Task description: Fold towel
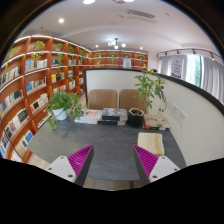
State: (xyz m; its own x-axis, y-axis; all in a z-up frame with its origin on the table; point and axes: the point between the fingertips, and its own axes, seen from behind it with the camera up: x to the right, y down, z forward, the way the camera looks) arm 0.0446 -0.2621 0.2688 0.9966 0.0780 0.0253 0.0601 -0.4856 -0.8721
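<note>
My gripper (112, 162) hangs over a grey table (112, 140) with its two fingers wide apart and nothing between them. The magenta pads (80, 160) show on the inner faces of both fingers. A pale, cream-coloured folded cloth (151, 143), which may be the towel, lies on the table just ahead of the right finger. Another light cloth or paper (38, 158) lies by the left finger.
Books and small items (110, 117) lie at the table's far end, with a potted plant (63, 102) at the far left and another plant (150, 90) at the far right. Two chairs (103, 98) stand beyond. Bookshelves (30, 85) line the left wall.
</note>
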